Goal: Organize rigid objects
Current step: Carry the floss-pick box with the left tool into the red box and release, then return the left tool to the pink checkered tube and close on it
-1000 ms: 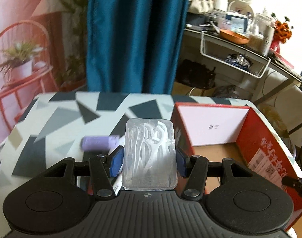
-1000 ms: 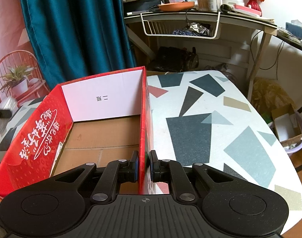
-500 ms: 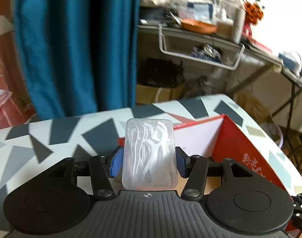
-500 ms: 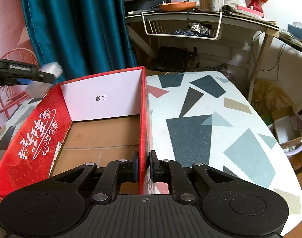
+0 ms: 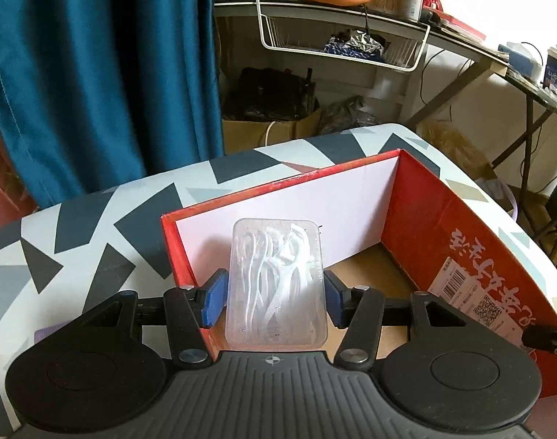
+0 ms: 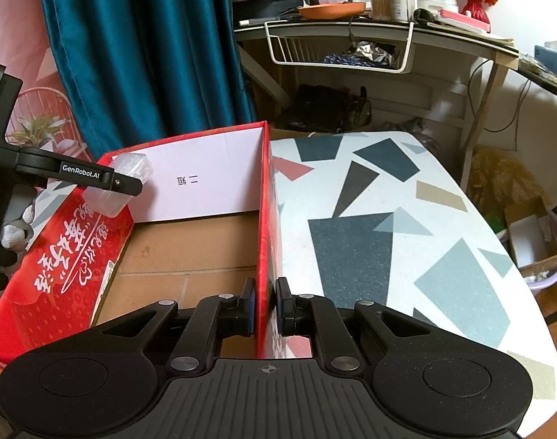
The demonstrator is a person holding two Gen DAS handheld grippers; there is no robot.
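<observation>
My left gripper [image 5: 275, 298] is shut on a clear plastic box of white floss picks [image 5: 276, 281] and holds it over the left part of the open red cardboard box [image 5: 472, 245]. In the right wrist view the left gripper [image 6: 126, 183] shows at the box's left wall with the floss pick box [image 6: 117, 186] above the rim. My right gripper [image 6: 265, 307] is shut on the right wall of the red cardboard box [image 6: 264, 219]. The box floor [image 6: 190, 252] is bare brown cardboard.
The box stands on a table with a grey and black triangle pattern [image 6: 388, 219]. A purple object [image 5: 46, 333] lies on the table left of the box, mostly hidden. A blue curtain [image 5: 95, 73] and a cluttered desk [image 5: 351, 7] stand behind.
My left gripper has swung right with the floss pick box, from over the table to above the red box's left part. The right gripper has not moved.
</observation>
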